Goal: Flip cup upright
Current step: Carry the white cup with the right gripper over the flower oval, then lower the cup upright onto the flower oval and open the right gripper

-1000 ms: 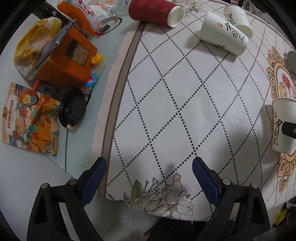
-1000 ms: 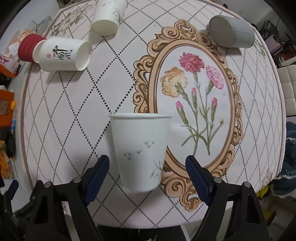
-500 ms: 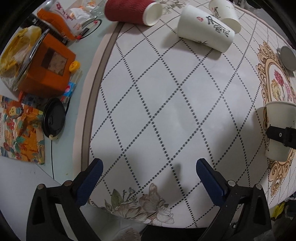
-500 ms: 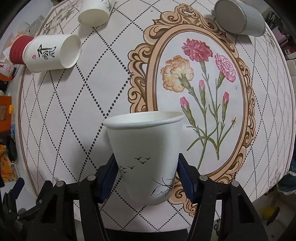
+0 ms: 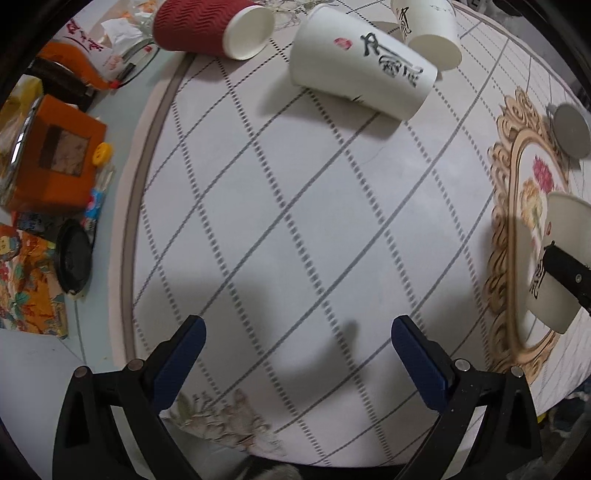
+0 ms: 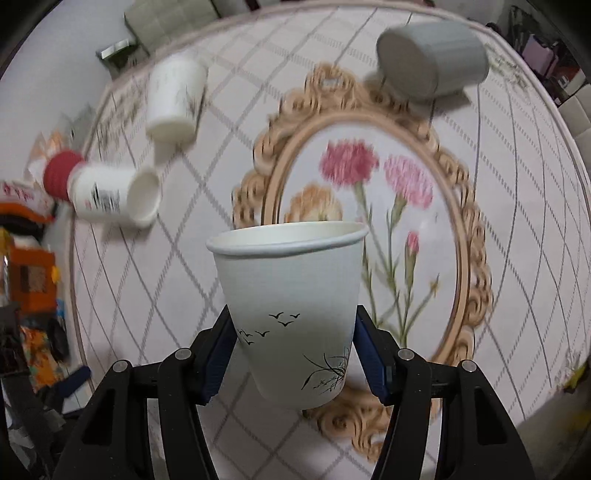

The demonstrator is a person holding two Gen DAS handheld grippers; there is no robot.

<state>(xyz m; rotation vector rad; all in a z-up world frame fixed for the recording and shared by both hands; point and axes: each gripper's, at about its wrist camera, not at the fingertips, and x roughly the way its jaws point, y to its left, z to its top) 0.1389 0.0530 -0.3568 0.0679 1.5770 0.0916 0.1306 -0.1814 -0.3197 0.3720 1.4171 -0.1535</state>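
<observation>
My right gripper (image 6: 291,347) is shut on a white paper cup with small birds (image 6: 291,295), held upright with its mouth up, above the floral tablecloth. That cup also shows at the right edge of the left wrist view (image 5: 557,258). My left gripper (image 5: 297,349) is open and empty over the diamond-patterned cloth. Ahead of it lie on their sides a white cup with black calligraphy (image 5: 364,62), a second white cup (image 5: 428,29) and a red ribbed cup (image 5: 212,27).
A grey cup (image 6: 432,62) lies on its side at the far right. Two white cups (image 6: 177,99) (image 6: 114,199) lie at the left. An orange box (image 5: 51,155), a black lid (image 5: 74,256) and colourful packets (image 5: 26,284) sit off the cloth's left edge.
My right gripper closed on the bird cup and lifted it. My left gripper moved forward toward the lying cups and stayed open.
</observation>
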